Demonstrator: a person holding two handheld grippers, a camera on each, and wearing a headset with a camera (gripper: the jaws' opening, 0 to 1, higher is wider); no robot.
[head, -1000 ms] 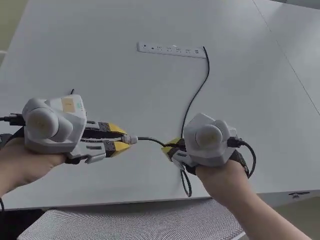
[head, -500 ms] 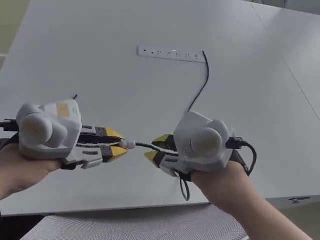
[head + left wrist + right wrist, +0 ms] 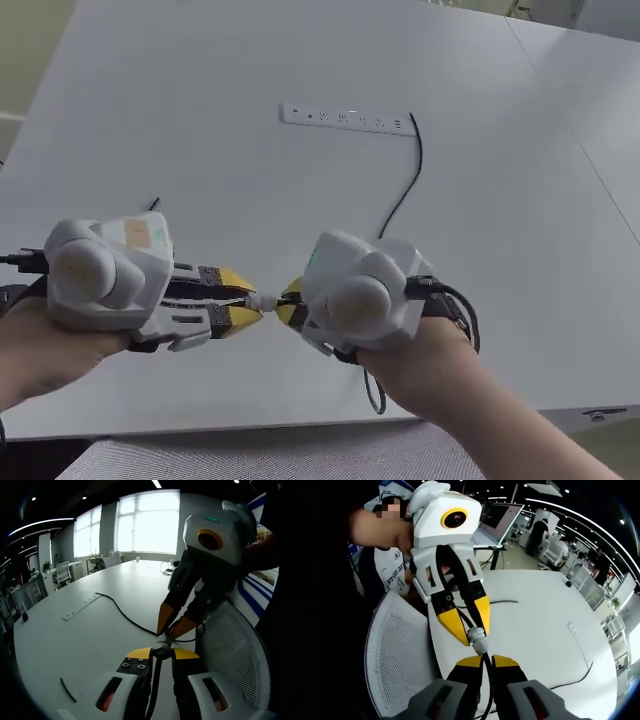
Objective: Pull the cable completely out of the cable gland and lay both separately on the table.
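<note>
Head view: the left hand point(image 3: 40, 345) holds the left gripper point(image 3: 245, 300) and the right hand point(image 3: 430, 370) holds the right gripper point(image 3: 284, 303). The two grippers are tip to tip over the near edge of the white table point(image 3: 200, 180).
Left gripper fingers: pressed in on the small white cable gland point(image 3: 263, 300), with one yellow tip on each side of it.
Right gripper fingers: close together, pinching the black cable point(image 3: 488, 672) just beside the gland.
Cable gland: up in the air between the two grippers, not on the table.
Cable: it goes into the gland. In the left gripper view it also runs back between that gripper's own fingers.
Power strip point(image 3: 348, 119): long and white, lying far across the table. A black cord point(image 3: 405, 195) runs from its end toward the right gripper. I cannot tell if it is the same cable.
Small black bit point(image 3: 67, 690): lying alone on the table.
Chair point(image 3: 260, 455): its mesh back sits just under the table edge.
</note>
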